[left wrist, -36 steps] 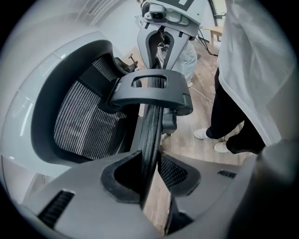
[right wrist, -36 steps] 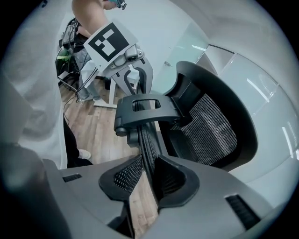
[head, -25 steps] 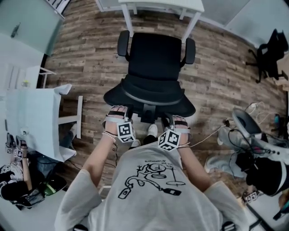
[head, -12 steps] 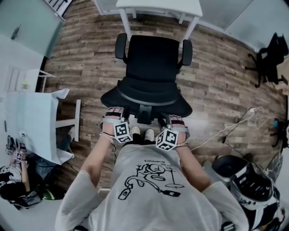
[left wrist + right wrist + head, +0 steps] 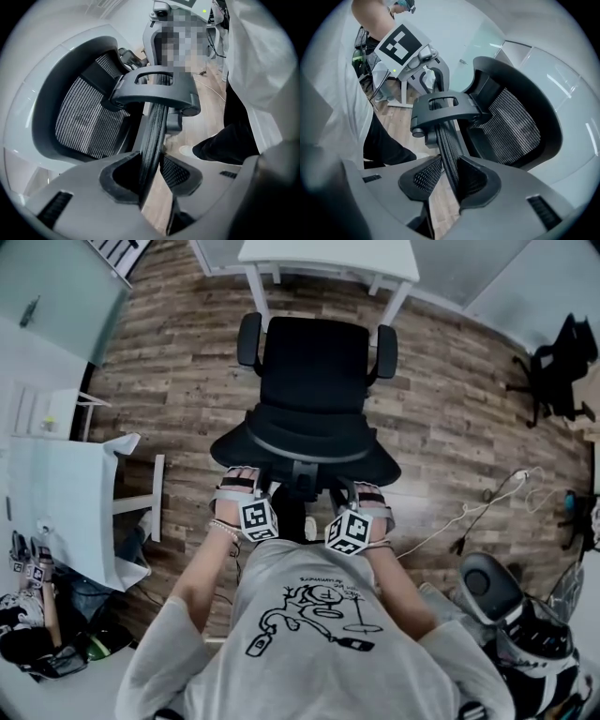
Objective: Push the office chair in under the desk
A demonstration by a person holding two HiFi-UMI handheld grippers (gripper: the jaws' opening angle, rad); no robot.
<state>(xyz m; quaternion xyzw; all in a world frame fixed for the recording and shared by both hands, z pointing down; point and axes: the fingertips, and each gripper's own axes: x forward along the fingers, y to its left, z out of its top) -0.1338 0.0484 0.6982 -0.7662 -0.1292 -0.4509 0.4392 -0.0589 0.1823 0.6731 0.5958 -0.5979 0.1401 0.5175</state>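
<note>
We look down from the head view and see the whole office chair. It stands on the wood floor, with its seat facing the white desk. The front of the seat is near the desk legs. The seat is not under the desk yet. We stand right behind the chair back.

From up here we see the left gripper and the right gripper at the top rim of the chair back, one on each side of the middle. We cannot see the jaws well from here.

The two gripper views show them. In the left gripper view the jaws are close together, and the thin black rim of the chair back runs between them, right against the pads. In the right gripper view it is the same: the jaws are narrow and pinch the rim between the pads.

These views also show the net cloth of the chair back and a black bracket at its middle. We see a dark trouser leg and a shoe on the floor too. They do not show the desk.
</note>
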